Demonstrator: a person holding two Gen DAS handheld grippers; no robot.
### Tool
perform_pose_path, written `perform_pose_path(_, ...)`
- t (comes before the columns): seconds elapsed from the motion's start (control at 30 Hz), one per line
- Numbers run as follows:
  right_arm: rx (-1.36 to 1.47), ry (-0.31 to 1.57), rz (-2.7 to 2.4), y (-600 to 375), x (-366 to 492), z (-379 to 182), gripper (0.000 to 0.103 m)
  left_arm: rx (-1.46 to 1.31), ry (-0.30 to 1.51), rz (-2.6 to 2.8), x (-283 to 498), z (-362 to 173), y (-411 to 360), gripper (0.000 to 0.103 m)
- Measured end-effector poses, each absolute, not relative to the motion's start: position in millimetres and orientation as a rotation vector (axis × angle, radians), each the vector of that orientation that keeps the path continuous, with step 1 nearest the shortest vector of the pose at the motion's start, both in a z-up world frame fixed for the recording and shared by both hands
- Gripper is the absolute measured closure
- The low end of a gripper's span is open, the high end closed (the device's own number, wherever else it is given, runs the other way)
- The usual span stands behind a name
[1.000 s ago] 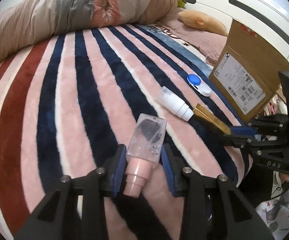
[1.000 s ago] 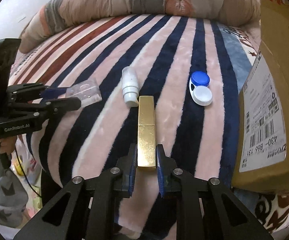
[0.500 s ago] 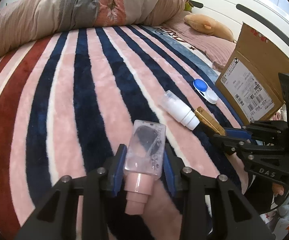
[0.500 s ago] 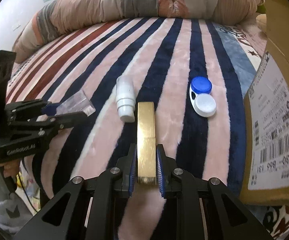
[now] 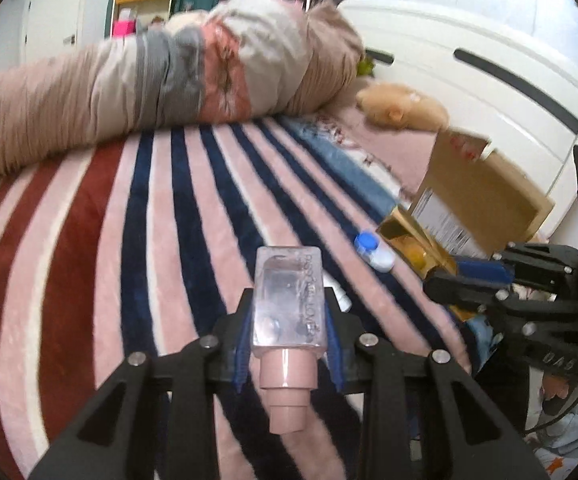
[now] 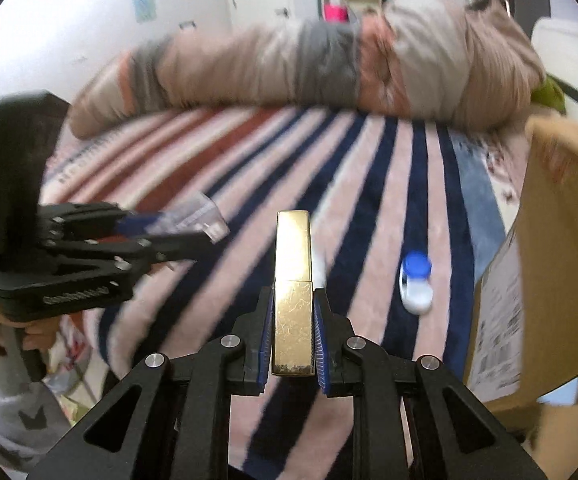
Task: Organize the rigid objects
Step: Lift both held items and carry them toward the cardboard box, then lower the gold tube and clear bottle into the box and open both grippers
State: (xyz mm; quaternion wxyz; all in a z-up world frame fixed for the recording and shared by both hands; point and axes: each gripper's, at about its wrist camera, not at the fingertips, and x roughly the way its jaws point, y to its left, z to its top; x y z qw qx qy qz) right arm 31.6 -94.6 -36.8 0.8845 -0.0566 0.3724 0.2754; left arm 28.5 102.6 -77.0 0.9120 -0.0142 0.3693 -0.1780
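The left gripper point(image 5: 289, 332) is clamped on a clear bottle point(image 5: 289, 304), pink cap toward the camera, held up off the striped blanket point(image 5: 101, 240). The right gripper point(image 6: 292, 332) is closed tight on a gold box point(image 6: 293, 280), also raised above the blanket. At two o'clock from the gold box a blue-and-white lens case point(image 6: 416, 284) lies on the blanket, just beside the cardboard box point(image 6: 561, 248) at three o'clock. Wide open blanket stretches toward twelve, ending at the rolled duvet point(image 6: 309, 64).
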Motion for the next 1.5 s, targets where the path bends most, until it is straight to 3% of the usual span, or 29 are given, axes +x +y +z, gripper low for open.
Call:
perform_pose_path(0.3, -0.111, 0.533, 0.386, -170.1, 12.0, 43.2, 0.09, 0.009, 0.649, -0.487, 32.1, -10.1, 54.5, 0.075)
perform_pose_path(0.63, -0.054, 0.688, 0.146, -287.1, 40.3, 12.6, 0.089, 0.126, 0.635, -0.657, 58.8, 26.9, -68.6, 0.075)
perform_pose_path(1.0, -0.109, 0.753, 0.165, -315.6, 49.2, -17.3, 0.089, 0.277, 0.774, -0.748, 96.8, 10.1, -183.3, 0.075)
perform_pose_path(1.5, -0.086, 0.747, 0.177, -322.1, 51.1, -18.5, 0.089, 0.35, 0.904, -0.747, 121.7, -17.5, -214.2, 0.075)
